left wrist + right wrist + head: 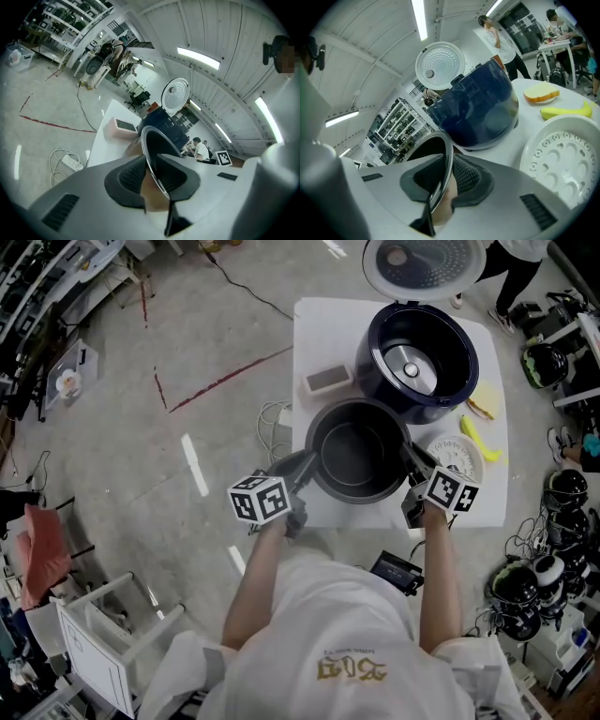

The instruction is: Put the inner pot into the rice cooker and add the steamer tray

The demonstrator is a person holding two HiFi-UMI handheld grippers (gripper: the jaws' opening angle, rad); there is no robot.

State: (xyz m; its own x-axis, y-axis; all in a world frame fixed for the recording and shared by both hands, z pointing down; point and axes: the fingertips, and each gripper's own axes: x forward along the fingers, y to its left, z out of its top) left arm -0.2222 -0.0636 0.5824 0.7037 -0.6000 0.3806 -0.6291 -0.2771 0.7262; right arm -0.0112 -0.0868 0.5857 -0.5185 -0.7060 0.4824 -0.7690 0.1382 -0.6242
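My left hand-held gripper (302, 465) and right hand-held gripper (413, 460) pinch the inner pot (354, 456) by its rim beside the rice cooker (422, 357); an uneven lift could slip that thin rim free

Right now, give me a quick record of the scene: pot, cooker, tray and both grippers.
inner pot: empty, in front of the cooker, not yet inside
rice cooker: lid open, no pot in it
steamer tray: on the table, right of the pot
left gripper: closed on the pot's left rim
right gripper: closed on the pot's right rim
likely next: lift the pot into the cooker
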